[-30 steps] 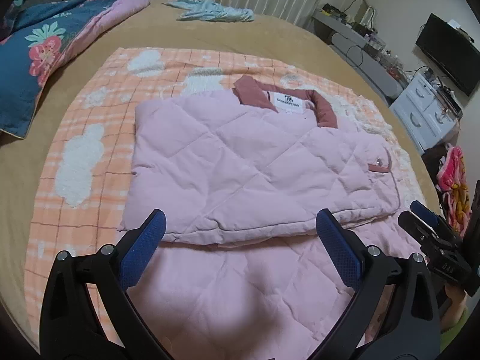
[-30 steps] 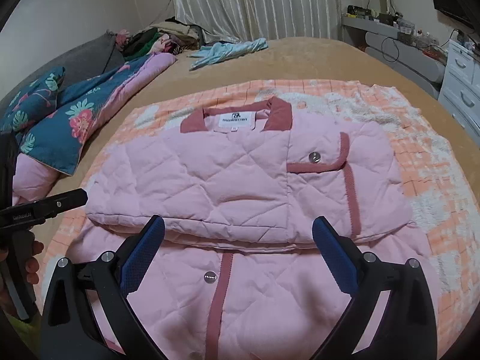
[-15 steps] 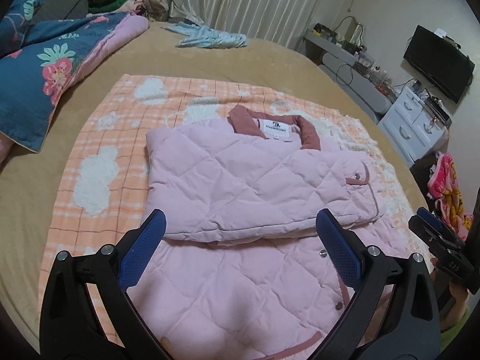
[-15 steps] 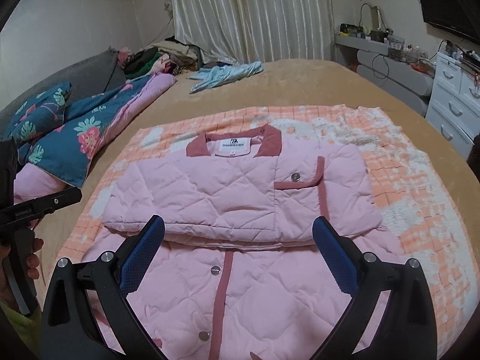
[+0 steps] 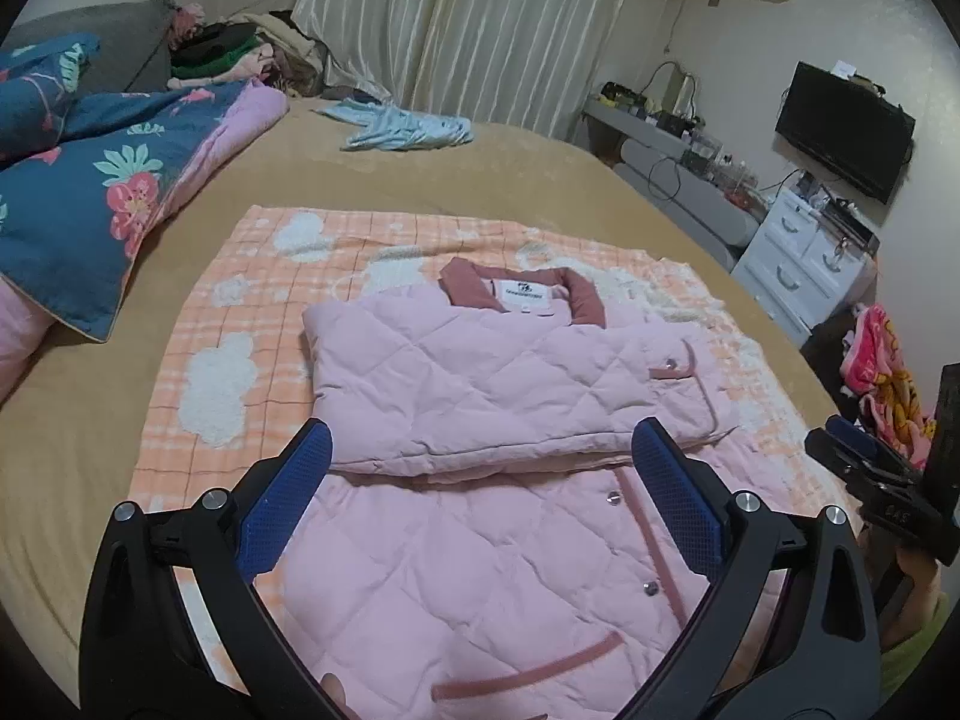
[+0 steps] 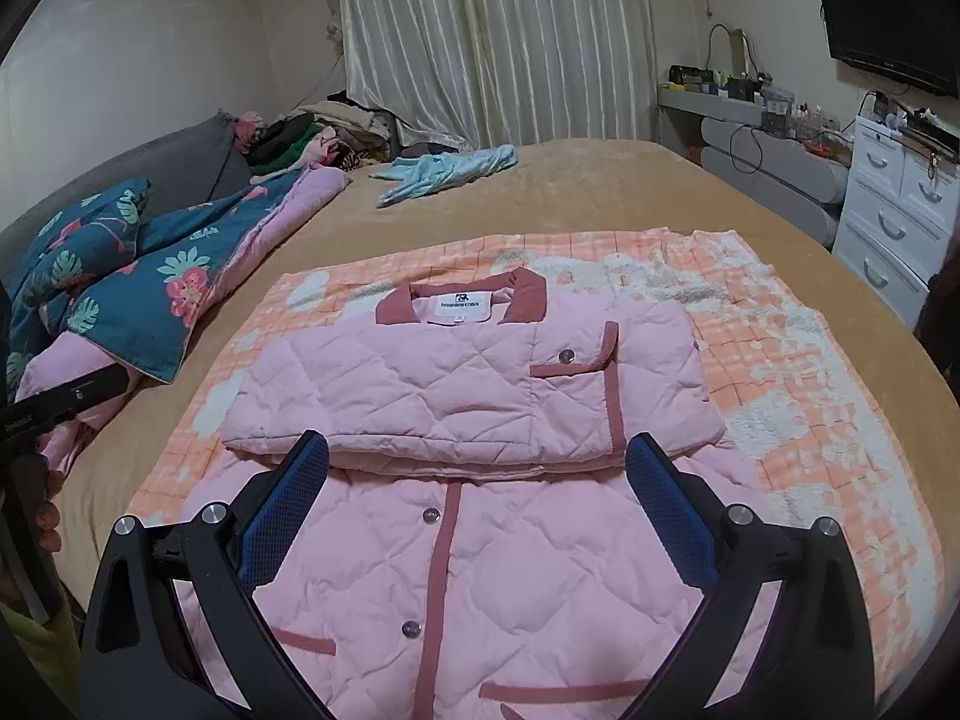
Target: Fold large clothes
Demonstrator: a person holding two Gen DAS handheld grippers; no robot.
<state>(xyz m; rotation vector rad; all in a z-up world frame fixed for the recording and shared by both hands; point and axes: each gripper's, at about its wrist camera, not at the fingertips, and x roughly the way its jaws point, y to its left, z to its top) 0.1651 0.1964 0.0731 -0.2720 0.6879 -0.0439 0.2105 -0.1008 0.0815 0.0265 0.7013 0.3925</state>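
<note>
Jacket: a pink quilted jacket (image 6: 456, 420) lies flat on an orange-and-white checked blanket (image 6: 798, 372) in the middle of the bed (image 6: 600, 192), front side up.
Fold: the sleeves and sides are folded in over the chest, making a thick rectangular bundle at the collar end; the lower part lies spread out toward the cameras, partly under that bundle.
Collar: the dark pink collar (image 6: 465, 300) points toward the curtains (image 6: 498, 36), with a white label between its 2 flaps.
Trim: dark pink strips run down the front opening and across the pocket lines; 3 snap buttons show in the right wrist view.
Left gripper: the left gripper (image 5: 480, 501) hangs above the near part of the jacket, its 2 blue-padded fingers spread wide with nothing between them.
Right gripper: the right gripper (image 6: 477, 507) hangs above the same near part, fingers likewise spread wide and grasping nothing.
Contact: neither pair of fingers touches the fabric, as far as the views show.
Bedding: a blue flowered quilt (image 5: 90, 192) with a pink lining is bunched on the left side of the bed, well apart from the jacket.
Other cloth: a light blue garment (image 6: 450, 171) lies crumpled at the far end of the bed near the curtains.
Room: white drawers (image 6: 894, 210) stand to the right of the bed, and a dark TV (image 5: 846, 126) hangs on the wall above them.
</note>
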